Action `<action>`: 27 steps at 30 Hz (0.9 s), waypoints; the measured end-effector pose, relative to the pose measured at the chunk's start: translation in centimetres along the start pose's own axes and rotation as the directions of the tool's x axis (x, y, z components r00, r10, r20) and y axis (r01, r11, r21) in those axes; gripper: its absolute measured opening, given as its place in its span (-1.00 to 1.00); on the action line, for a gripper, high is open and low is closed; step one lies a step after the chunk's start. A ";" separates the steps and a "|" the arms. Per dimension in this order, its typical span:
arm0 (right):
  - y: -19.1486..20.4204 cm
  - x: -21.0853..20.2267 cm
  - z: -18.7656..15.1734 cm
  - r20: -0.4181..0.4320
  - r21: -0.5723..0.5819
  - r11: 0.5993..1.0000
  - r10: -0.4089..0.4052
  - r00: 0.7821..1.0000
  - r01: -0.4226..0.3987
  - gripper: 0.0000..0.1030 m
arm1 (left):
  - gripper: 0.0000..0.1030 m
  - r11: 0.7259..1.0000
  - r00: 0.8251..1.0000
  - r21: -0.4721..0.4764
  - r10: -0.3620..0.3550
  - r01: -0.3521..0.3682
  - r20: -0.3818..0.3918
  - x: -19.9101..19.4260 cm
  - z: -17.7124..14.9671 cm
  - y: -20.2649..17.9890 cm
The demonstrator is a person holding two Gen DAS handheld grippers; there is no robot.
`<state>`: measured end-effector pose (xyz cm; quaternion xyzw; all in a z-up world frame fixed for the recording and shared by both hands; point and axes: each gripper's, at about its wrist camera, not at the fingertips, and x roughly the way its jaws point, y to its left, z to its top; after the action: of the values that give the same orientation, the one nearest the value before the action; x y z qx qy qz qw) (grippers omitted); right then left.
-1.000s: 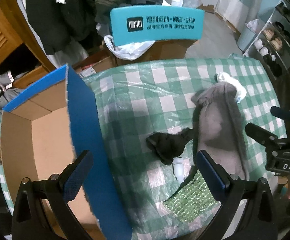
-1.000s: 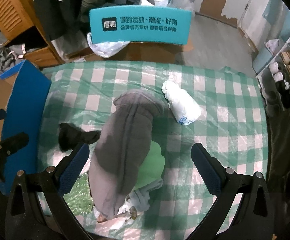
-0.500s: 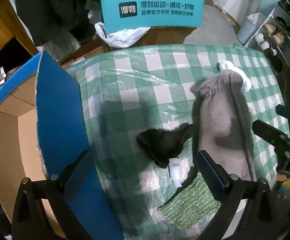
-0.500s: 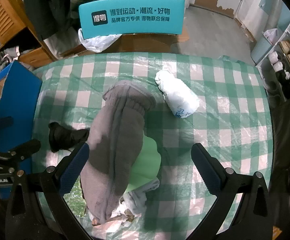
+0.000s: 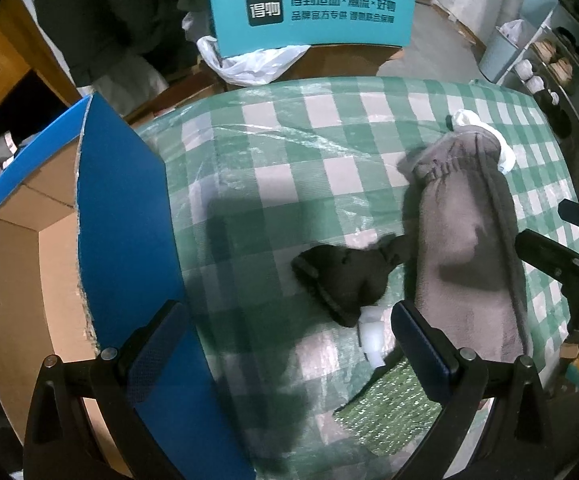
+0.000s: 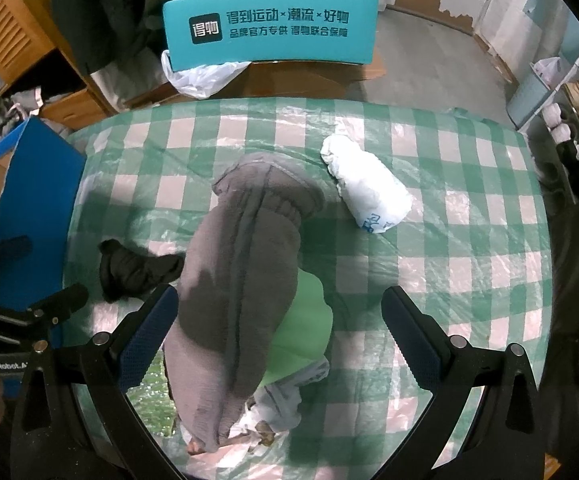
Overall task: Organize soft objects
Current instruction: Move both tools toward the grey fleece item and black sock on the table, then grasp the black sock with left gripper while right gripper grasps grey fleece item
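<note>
A long grey fleece garment [image 6: 241,280] lies down the middle of the checked table [image 6: 469,240], over a light green soft item [image 6: 305,328]. A black sock [image 5: 345,276] lies against the left side of the grey fleece garment [image 5: 465,248], with a small white piece [image 5: 371,340] by it. Nearer me is a sparkly green cloth [image 5: 393,412]. A white wrapped bundle [image 6: 369,188] rests beyond the fleece. My left gripper [image 5: 287,308] hangs open above the sock. My right gripper [image 6: 279,294] is open over the fleece. Neither holds anything.
A cardboard box [image 5: 17,280] with a blue flap [image 5: 121,240] stands at the table's left edge. Beyond the far edge are a teal chair back [image 6: 269,28], a white plastic bag [image 6: 201,76] and hanging dark clothes. Shelves with shoes line the right wall.
My left gripper has shifted right, away from the box, so less of the box shows. The right gripper drifted only slightly. Both stayed open and the objects have not moved.
</note>
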<state>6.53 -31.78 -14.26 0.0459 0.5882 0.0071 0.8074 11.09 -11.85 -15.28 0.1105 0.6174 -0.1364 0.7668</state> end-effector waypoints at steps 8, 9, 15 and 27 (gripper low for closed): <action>0.4 0.7 -0.1 -0.016 -0.003 1.000 0.009 1.000 -0.009 0.97 | 1.00 1.000 1.000 0.002 0.016 -0.016 0.000 0.2 -0.1 0.6; 0.5 0.8 -0.1 -0.019 -0.004 1.000 0.010 1.000 -0.010 0.97 | 1.00 1.000 1.000 0.003 0.010 -0.010 0.000 0.2 -0.1 0.5; 0.7 2.2 0.0 -0.049 0.002 1.000 0.018 0.999 -0.018 0.97 | 1.00 1.000 1.000 0.014 -0.025 0.025 -0.005 0.3 -0.3 -0.1; 0.9 4.6 0.0 -0.088 0.006 1.000 0.022 0.996 -0.021 0.87 | 1.00 0.999 0.999 0.038 -0.036 0.036 0.001 0.6 0.2 -1.1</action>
<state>7.96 -30.61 -18.61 0.0541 0.6228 0.0163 0.7804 11.04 -13.02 -15.85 0.1136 0.6161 -0.1618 0.7625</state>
